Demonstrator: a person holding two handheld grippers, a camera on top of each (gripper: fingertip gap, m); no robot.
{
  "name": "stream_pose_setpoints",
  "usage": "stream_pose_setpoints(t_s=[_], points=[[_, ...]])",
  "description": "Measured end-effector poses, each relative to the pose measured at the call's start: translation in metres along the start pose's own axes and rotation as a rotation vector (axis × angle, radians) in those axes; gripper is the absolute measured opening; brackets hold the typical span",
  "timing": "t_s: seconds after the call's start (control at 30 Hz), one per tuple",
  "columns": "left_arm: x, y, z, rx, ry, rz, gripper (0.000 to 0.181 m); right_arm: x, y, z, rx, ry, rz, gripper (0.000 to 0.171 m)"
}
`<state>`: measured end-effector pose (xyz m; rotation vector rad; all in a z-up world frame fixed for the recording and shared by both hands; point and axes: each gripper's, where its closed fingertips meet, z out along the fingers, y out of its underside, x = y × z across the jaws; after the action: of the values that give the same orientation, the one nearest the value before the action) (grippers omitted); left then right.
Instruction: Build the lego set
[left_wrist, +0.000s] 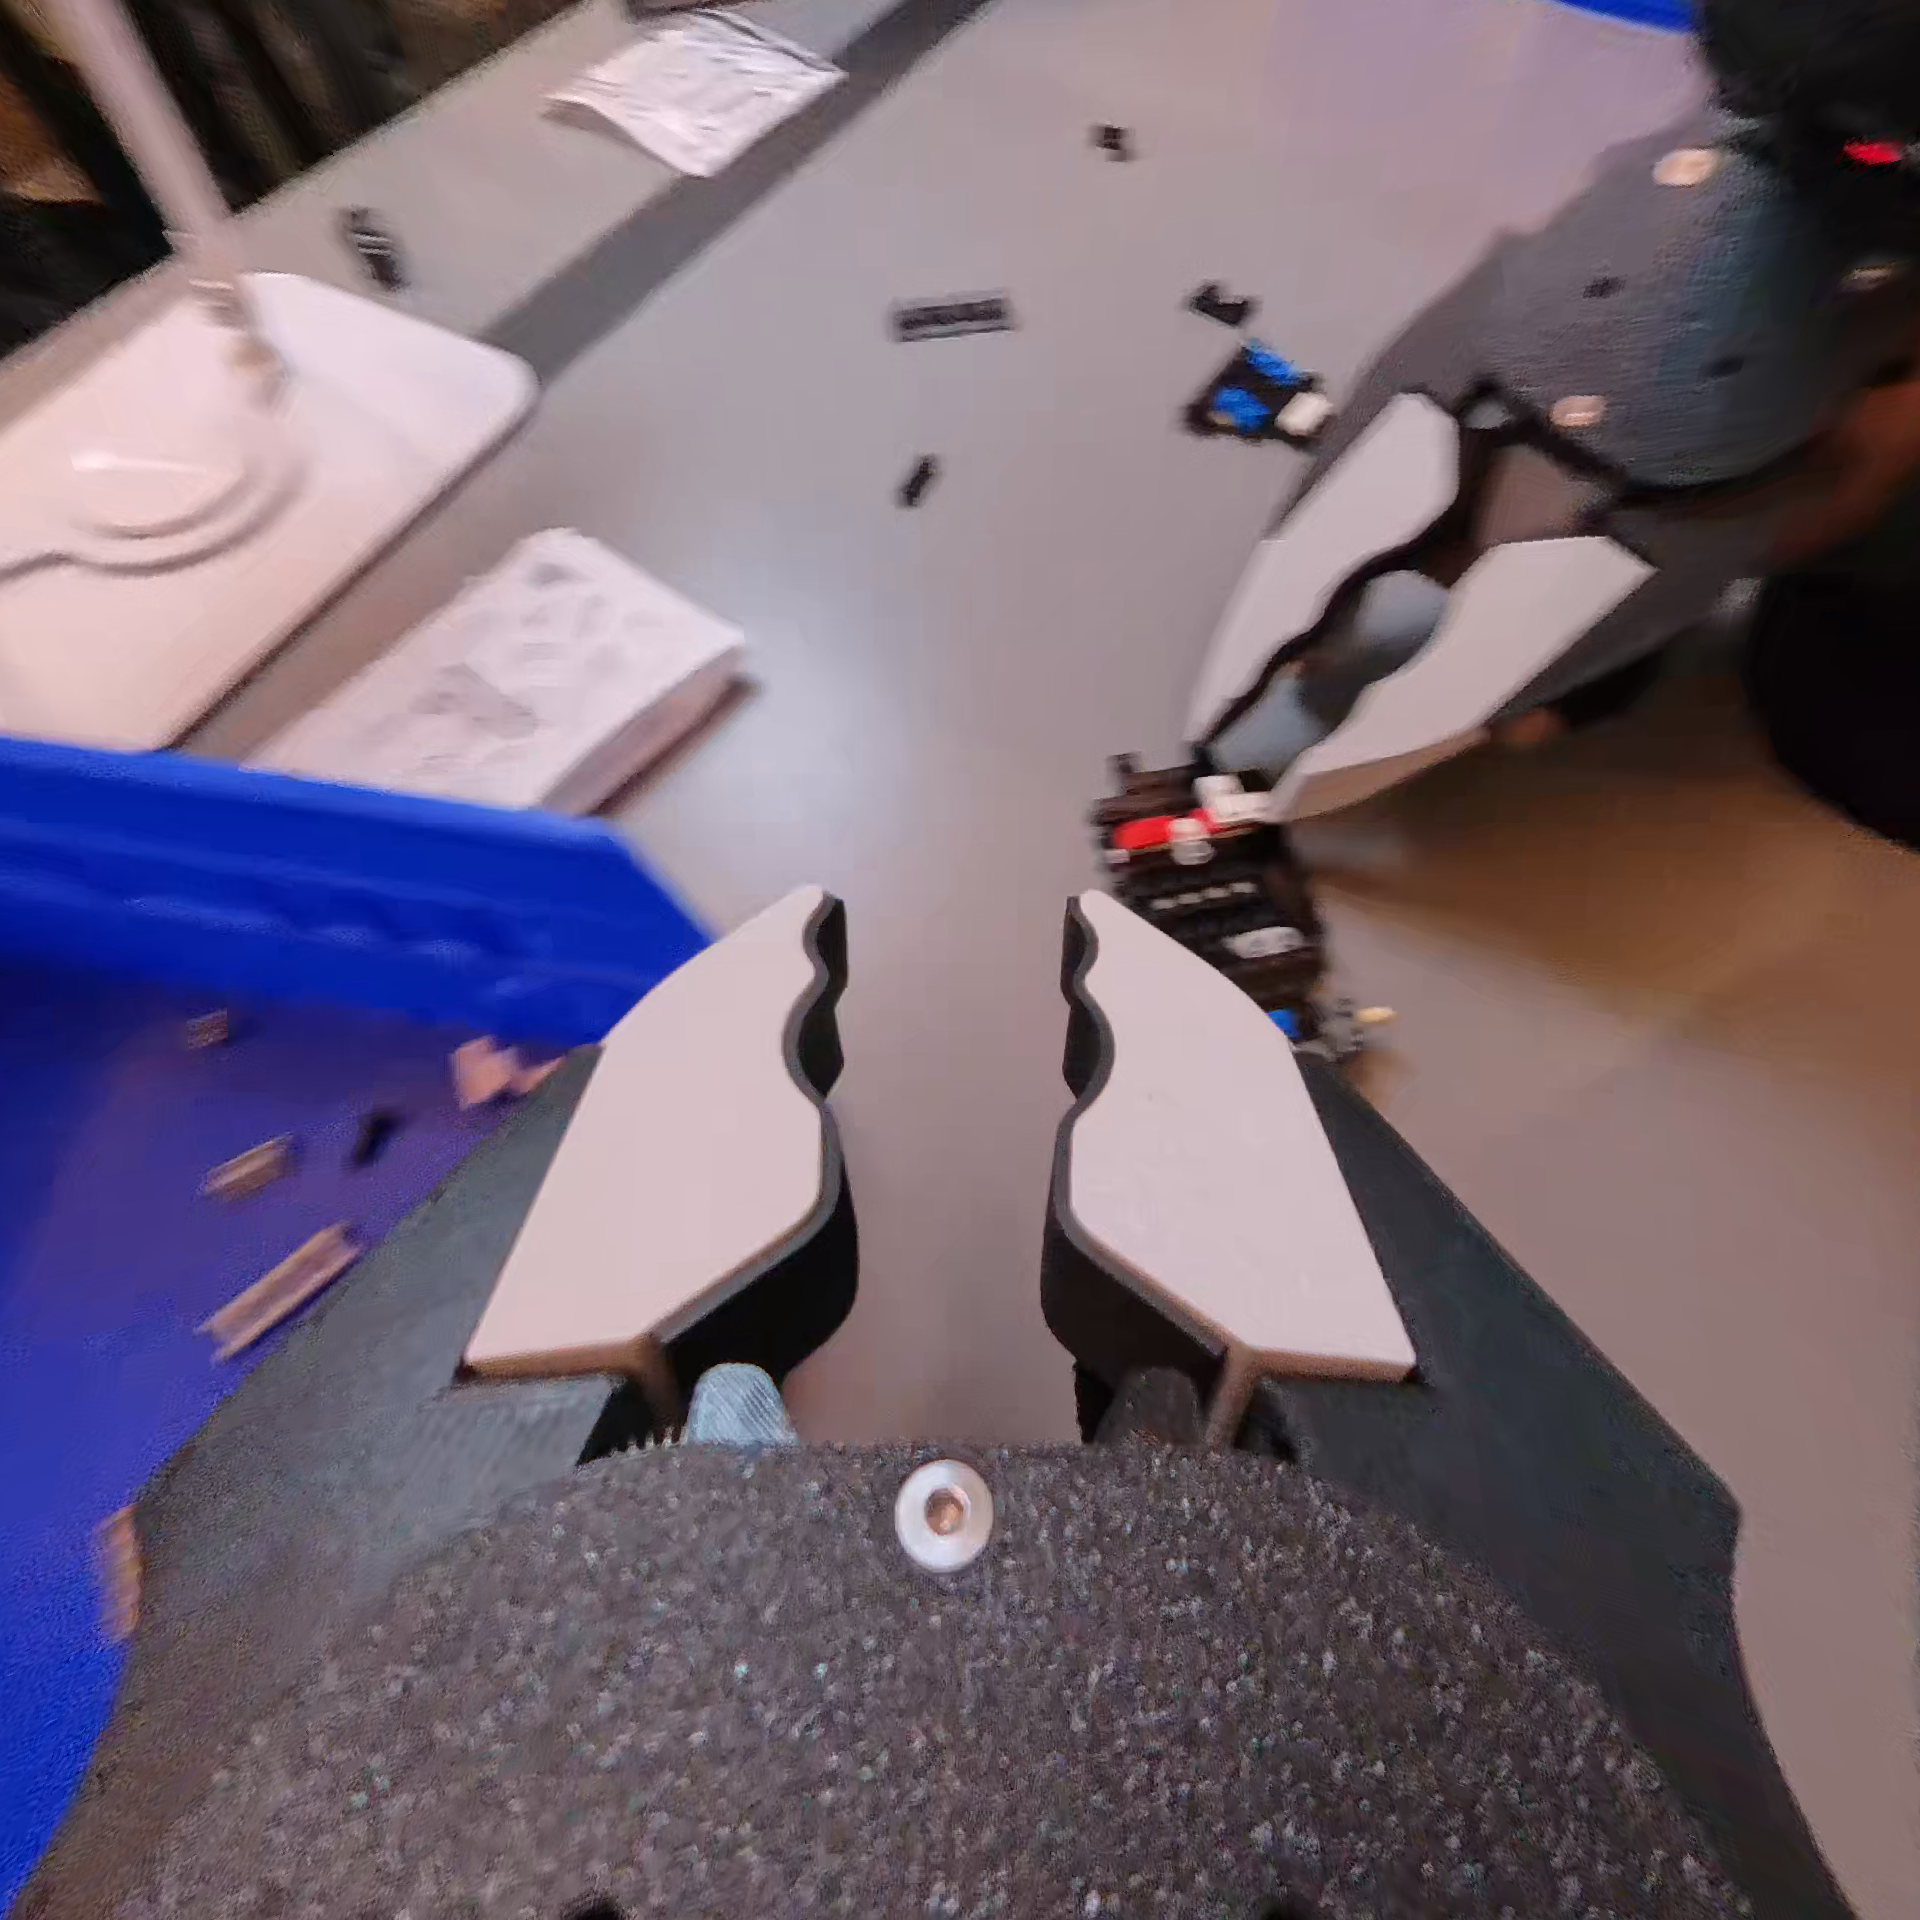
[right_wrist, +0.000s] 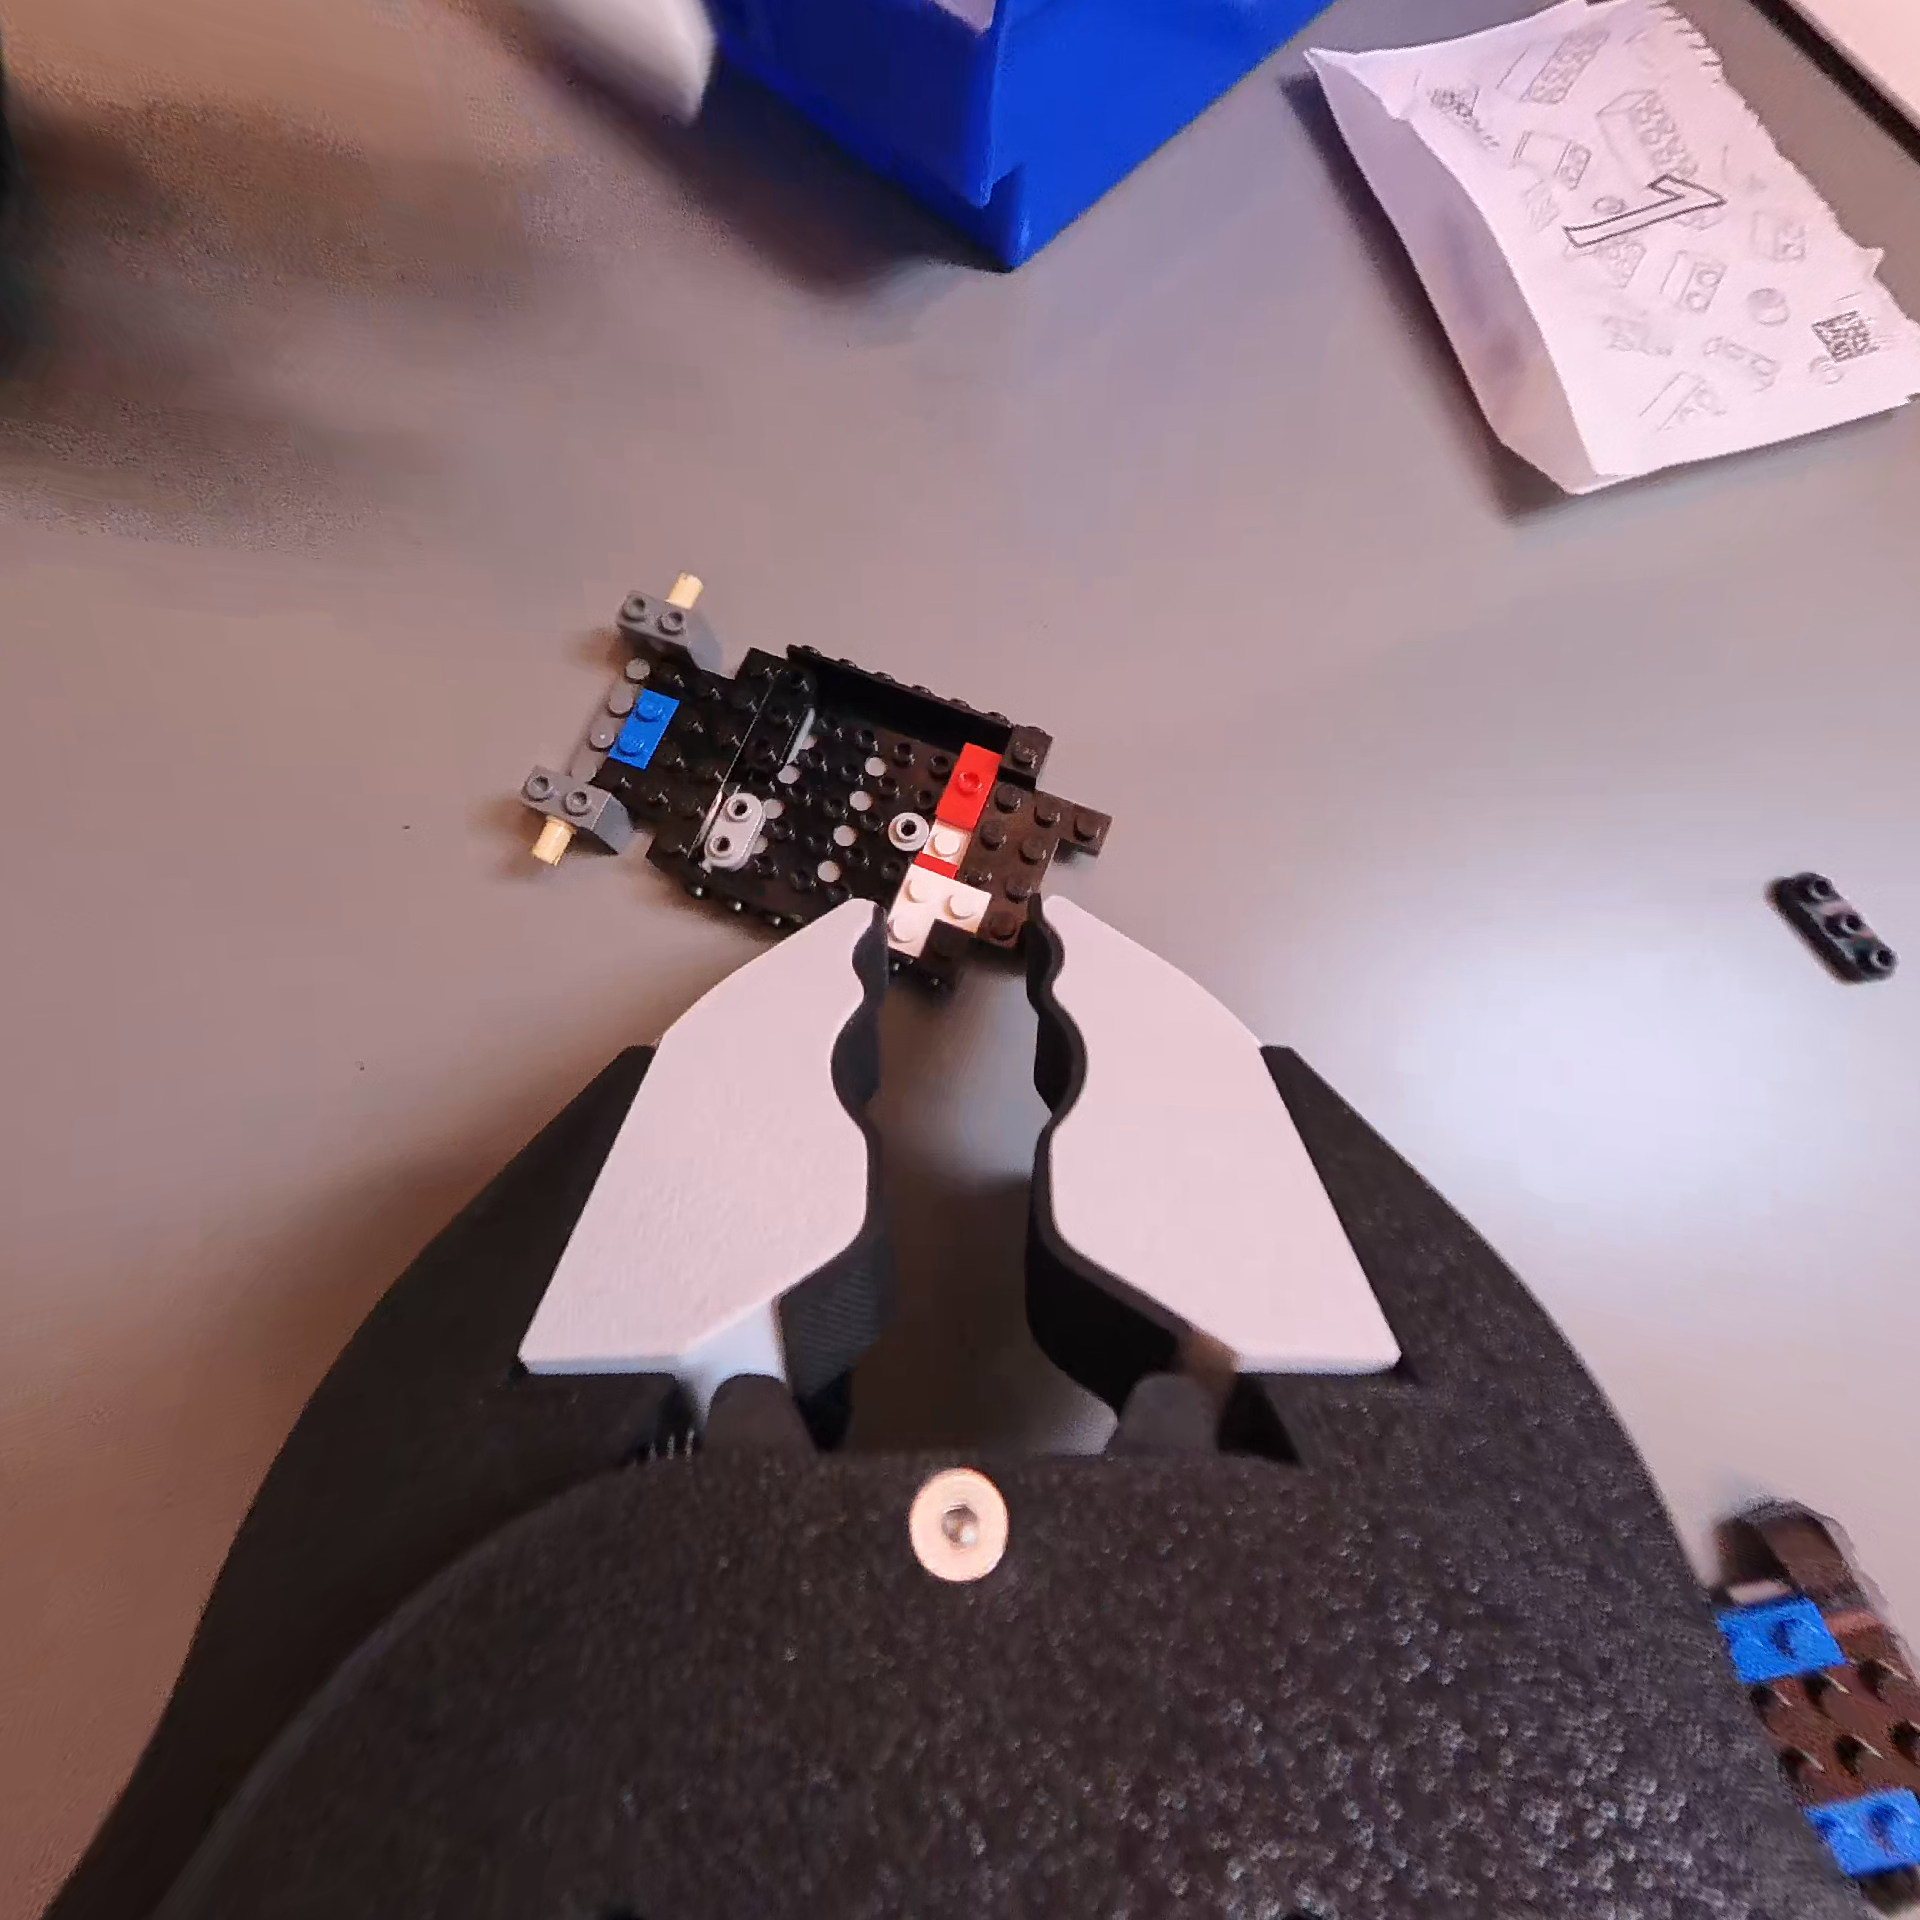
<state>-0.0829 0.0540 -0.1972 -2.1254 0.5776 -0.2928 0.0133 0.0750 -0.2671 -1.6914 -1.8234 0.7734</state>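
A flat black brick build (right_wrist: 831, 790) with blue, red, white and grey pieces lies on the grey table. My right gripper (right_wrist: 956, 920) is closed around its near end, and the fingertips (right_wrist: 1070, 935) press beside the white L-shaped piece. The left wrist view shows the same gripper (left_wrist: 1247, 769) at the far end of the build (left_wrist: 1210, 904). My left gripper (left_wrist: 956, 935) is open and empty, hanging above the table between a blue bin (left_wrist: 260, 883) and the build.
The blue bin (right_wrist: 997, 114) holds several small loose pieces (left_wrist: 281, 1288). An open booklet (left_wrist: 520, 665) and a white stand base (left_wrist: 208, 468) lie at the left. A printed paper bag (right_wrist: 1621, 239), a small black plate (right_wrist: 1834, 925) and a black-and-blue sub-build (right_wrist: 1829, 1704) lie at the right. The tips of one gripper are about 12 cm away from the tips of the other.
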Motion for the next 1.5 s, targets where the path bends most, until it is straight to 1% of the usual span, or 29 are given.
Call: stream_pose_setpoints(t_s=[0.1,0.17,0.23,0.3,0.43,0.5,0.57,0.63,0.77,0.8,0.87,0.93,1.0,1.07,1.13,1.17,1.2,1.27,1.3,1.37,1.4,1.43,1.5], points=[[0.04,0.015,0.03,-0.078,0.116,0.022,0.047,-0.002,-0.001,0.002,-0.012,0.017,-0.014,0.019],[0.056,0.031,0.05,-0.163,0.149,0.028,0.06,-0.002,-0.003,0.002,-0.009,0.029,-0.008,0.021],[0.066,0.04,0.064,-0.225,0.168,0.001,0.077,-0.005,-0.004,0.004,-0.005,0.018,0.02,0.026],[0.072,0.045,0.073,-0.268,0.181,-0.038,0.084,-0.005,-0.005,0.006,-0.004,0.021,0.041,0.027],[0.067,0.046,0.079,-0.288,0.093,0.041,0.066,-0.007,-0.008,0.006,-0.007,0.04,0.041,0.027],[0.067,0.046,0.079,-0.29,0.077,0.04,0.066,-0.012,-0.01,0.008,-0.005,0.029,0.054,0.028],[0.067,0.046,0.08,-0.291,0.07,0.035,0.066,-0.011,-0.009,0.012,-0.025,0.061,0.057,0.029],[0.067,0.046,0.08,-0.291,0.063,0.029,0.065,-0.005,-0.008,0.013,-0.041,0.121,0.062,0.022],[0.067,0.046,0.08,-0.287,0.05,0.022,0.065,-0.004,-0.008,0.015,-0.073,0.184,0.013,0.021],[0.067,0.046,0.08,-0.286,0.051,0.023,0.064,-0.005,-0.008,0.015,-0.072,0.19,-0.02,0.017],[0.067,0.046,0.08,-0.275,0.054,0.021,0.065,-0.005,-0.008,0.014,-0.054,0.192,-0.039,0.016],[0.067,0.046,0.081,-0.261,0.057,0.018,0.065,-0.005,-0.008,0.014,-0.011,0.123,0.042,0.016],[0.068,0.046,0.081,-0.253,0.062,0.021,0.065,-0.005,-0.011,0.009,0.045,0.005,0.179,0.015],[0.068,0.046,0.081,-0.249,0.066,0.022,0.064,0.006,-0.006,0.001,0.077,-0.039,0.278,0.015],[0.068,0.046,0.081,-0.242,0.071,0.026,0.065,0.004,-0.017,-0.012,0.201,-0.19,0.407,0.015],[0.067,0.045,0.081,-0.24,0.071,0.026,0.064,0.006,-0.026,-0.02,0.272,-0.227,0.445,0.015],[0.067,0.044,0.082,-0.232,0.072,0.024,0.065,0.007,-0.033,-0.027,0.322,-0.238,0.42,0.015],[0.066,0.041,0.083,-0.206,0.09,0.03,0.065,0.0,-0.047,-0.036,0.406,-0.219,0.269,0.015],[0.063,0.035,0.081,-0.168,0.089,0.032,0.065,-0.005,-0.053,-0.039,0.447,-0.208,0.198,0.015],[0.058,0.009,0.068,-0.023,0.092,0.053,0.066,-0.017,-0.063,-0.043,0.503,-0.226,0.133,0.015],[0.058,-0.006,0.059,0.059,0.095,0.09,0.059,-0.019,-0.067,-0.045,0.527,-0.246,0.156,0.016],[0.056,-0.018,0.05,0.137,0.074,0.14,0.056,-0.021,-0.072,-0.047,0.557,-0.283,0.205,0.016],[0.059,-0.033,0.034,0.253,0.023,0.256,0.051,-0.018,-0.083,-0.055,0.64,-0.356,0.347,0.016]])
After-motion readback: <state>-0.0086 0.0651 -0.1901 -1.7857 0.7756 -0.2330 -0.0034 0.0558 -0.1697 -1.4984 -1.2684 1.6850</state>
